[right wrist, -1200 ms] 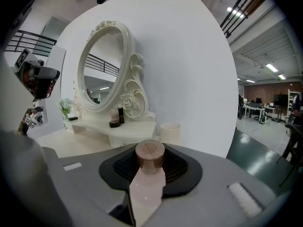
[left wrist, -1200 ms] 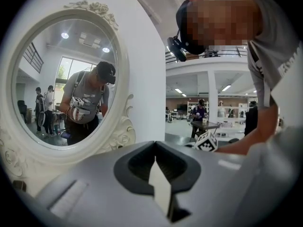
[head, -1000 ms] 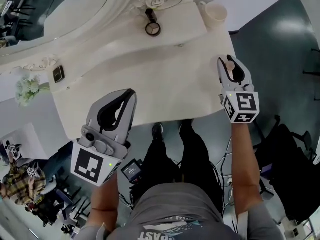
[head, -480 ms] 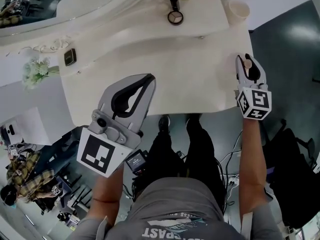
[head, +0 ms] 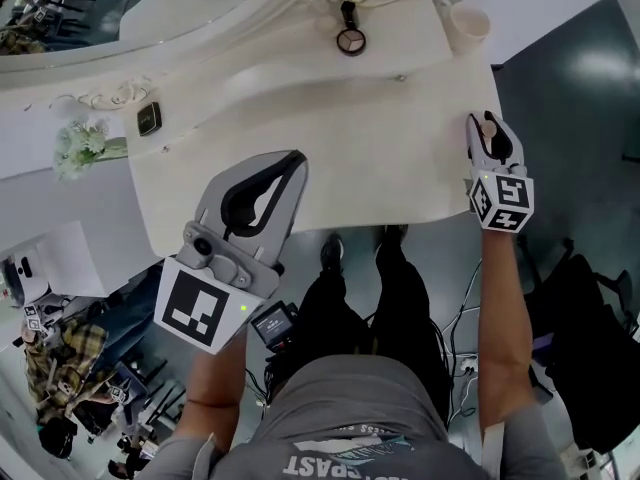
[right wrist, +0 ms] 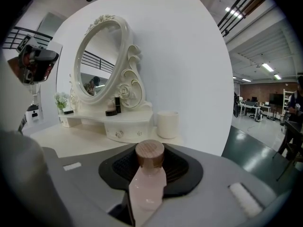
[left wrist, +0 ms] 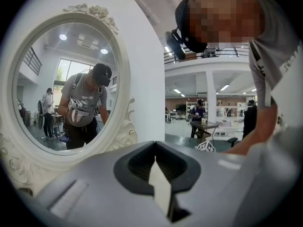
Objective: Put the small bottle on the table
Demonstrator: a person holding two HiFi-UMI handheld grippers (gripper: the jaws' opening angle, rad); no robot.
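The right gripper hangs over the right-hand edge of the white bench, and its jaws are closed on the small bottle. In the right gripper view the small bottle is pale pink with a round wooden cap. It lies along the right gripper between the dark pads, with the cap pointing away from the camera towards the jaw tips. Whether its body touches the bench cannot be told from either view. The left gripper is held out over the front edge of the bench, well apart from the right one. Its jaws are closed tip to tip with nothing between them. In the left gripper view only a pale sliver shows through the window behind the tips of the left gripper. An oval mirror in a carved white frame stands at the back of the bench. Just in front of it are a dark tube and a round compact. A white cup stands at the back right corner. A bunch of pale flowers and a small dark square thing sit on the left wing of the bench. The mirror in the left gripper view reflects a person in a cap and grey shirt.
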